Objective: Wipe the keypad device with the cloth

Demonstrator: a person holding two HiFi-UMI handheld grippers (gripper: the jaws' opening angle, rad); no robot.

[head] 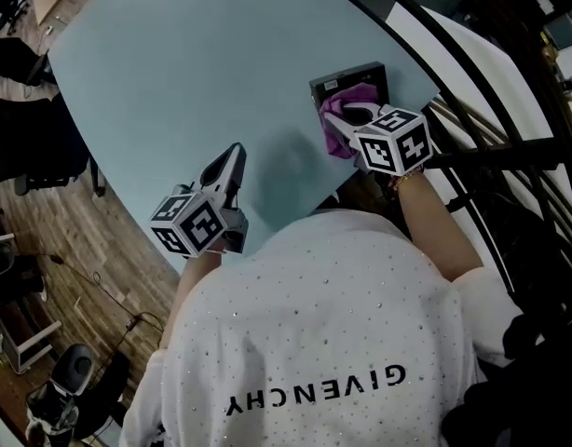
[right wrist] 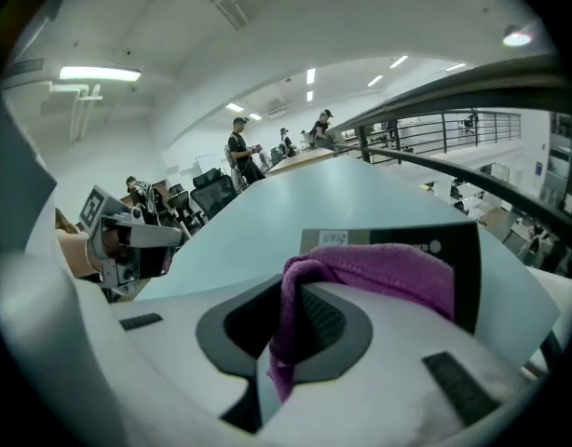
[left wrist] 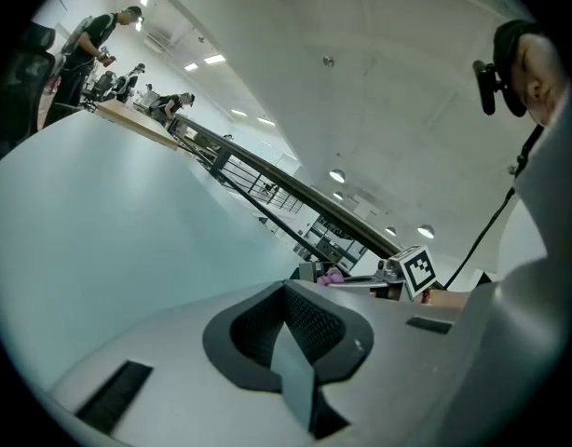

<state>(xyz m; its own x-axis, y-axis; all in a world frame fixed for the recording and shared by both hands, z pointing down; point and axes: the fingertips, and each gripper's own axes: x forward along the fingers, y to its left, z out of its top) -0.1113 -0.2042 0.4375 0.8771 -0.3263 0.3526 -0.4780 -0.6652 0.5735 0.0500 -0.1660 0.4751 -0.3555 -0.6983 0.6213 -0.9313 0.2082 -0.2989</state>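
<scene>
The dark keypad device lies near the right edge of the pale blue table. A purple cloth rests on the device's near side. My right gripper is shut on the cloth. In the right gripper view the cloth hangs from between the jaws and drapes across the device. My left gripper hovers over bare table to the left of the device, shut with nothing in it. In the left gripper view its pads meet, and the device shows far off.
A dark metal railing runs along the table's right side. The table's near edge curves in front of the person's body. To the left are wooden floor and office chairs. People stand at the far end of the table.
</scene>
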